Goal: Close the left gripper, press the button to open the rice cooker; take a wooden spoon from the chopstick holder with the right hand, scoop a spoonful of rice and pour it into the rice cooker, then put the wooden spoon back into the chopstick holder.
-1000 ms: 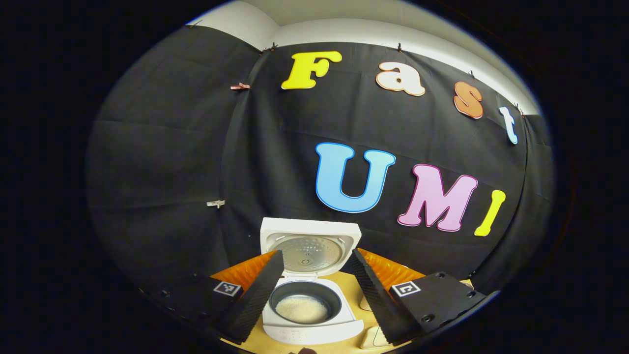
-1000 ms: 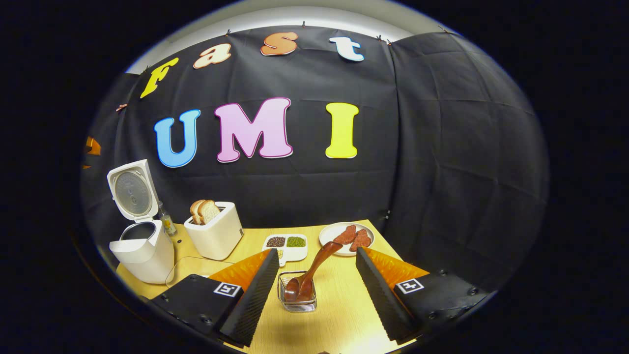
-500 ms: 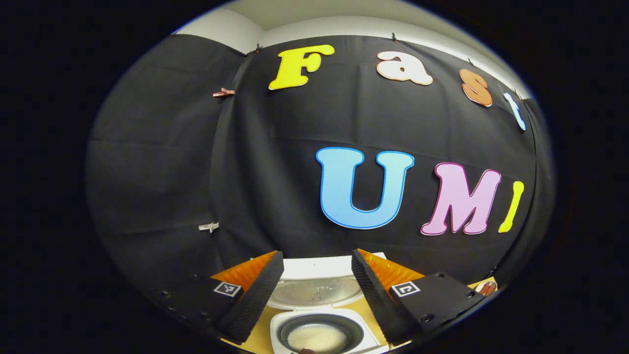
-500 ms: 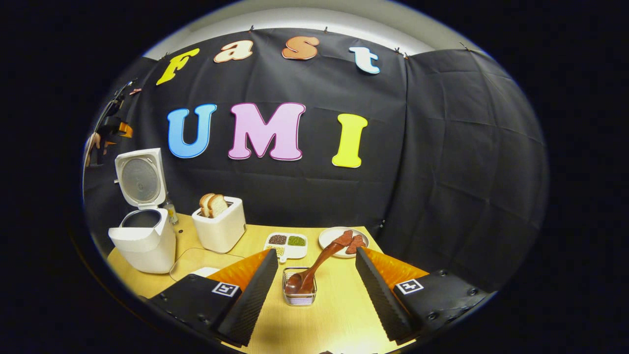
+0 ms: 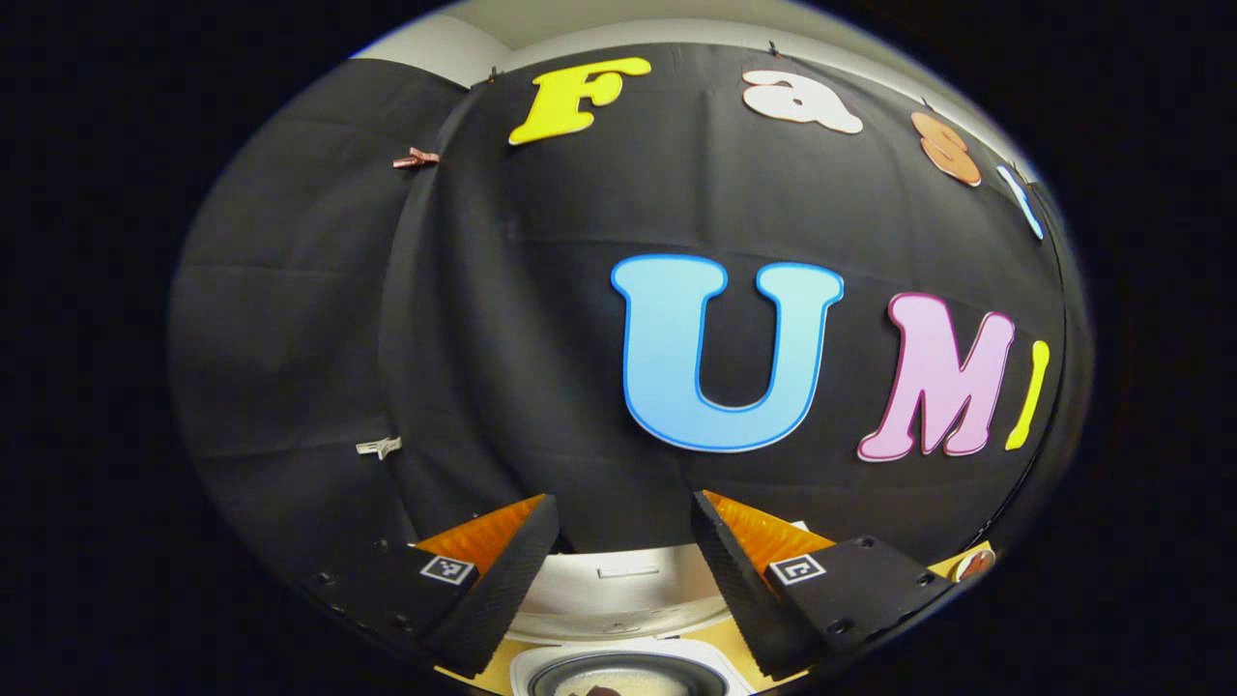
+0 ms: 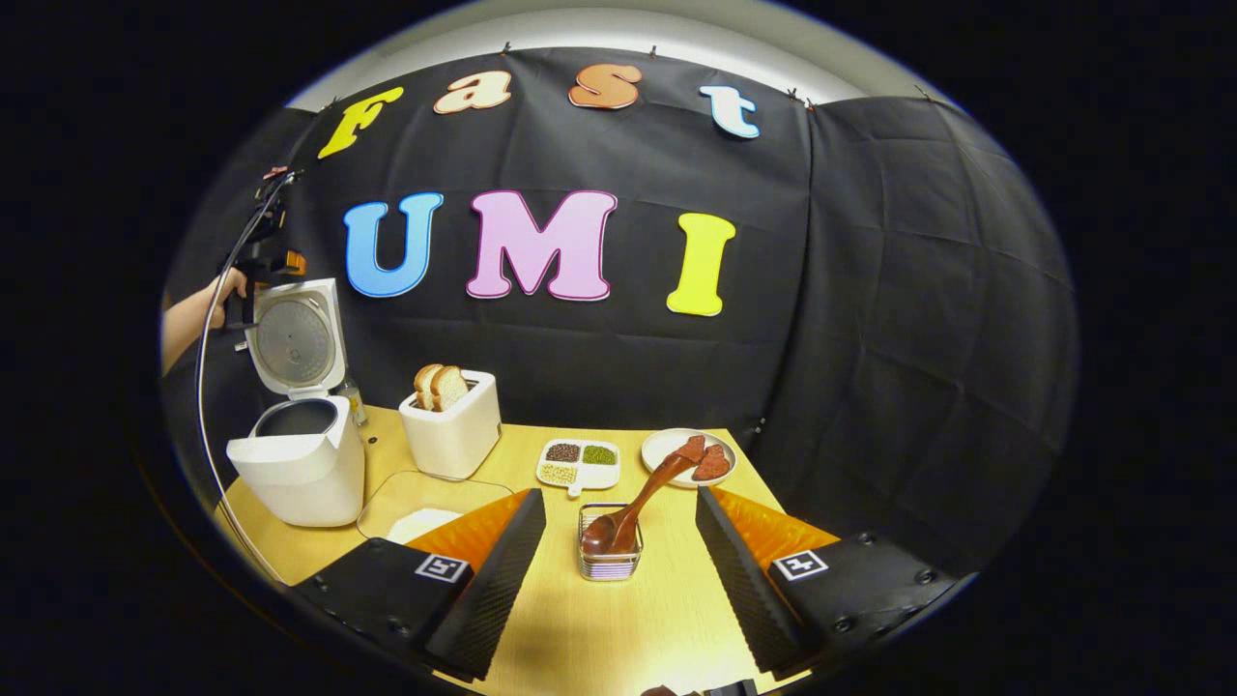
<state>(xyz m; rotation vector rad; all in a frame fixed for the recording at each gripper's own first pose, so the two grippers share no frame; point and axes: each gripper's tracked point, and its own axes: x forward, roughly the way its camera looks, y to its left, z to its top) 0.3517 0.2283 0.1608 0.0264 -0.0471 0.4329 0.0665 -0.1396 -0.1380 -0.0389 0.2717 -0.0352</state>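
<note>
The white rice cooker (image 6: 300,469) stands at the table's left end with its lid (image 6: 295,338) raised. A hand holds my left gripper (image 6: 259,263) just above the lid's top edge. In the left gripper view, the left gripper (image 5: 621,505) is open, with the lid (image 5: 628,592) and the rim of the inner pot (image 5: 628,674) low between its fingers. The wooden spoon (image 6: 643,498) leans bowl-down in the small chopstick holder (image 6: 609,559). My right gripper (image 6: 619,495) is open and hangs above the near side of the holder, apart from the spoon.
A clear tray with white rice (image 6: 420,517) lies in front of the cooker. A toaster with bread (image 6: 452,430), a divided dish of grains (image 6: 580,464) and a plate of red pieces (image 6: 688,454) stand farther back. A cable (image 6: 201,387) hangs from the left gripper.
The left gripper rose and moved in over the cooker, so the lid and pot sank low in its view. The right gripper shifted slightly; the hand with the left gripper came into its view.
</note>
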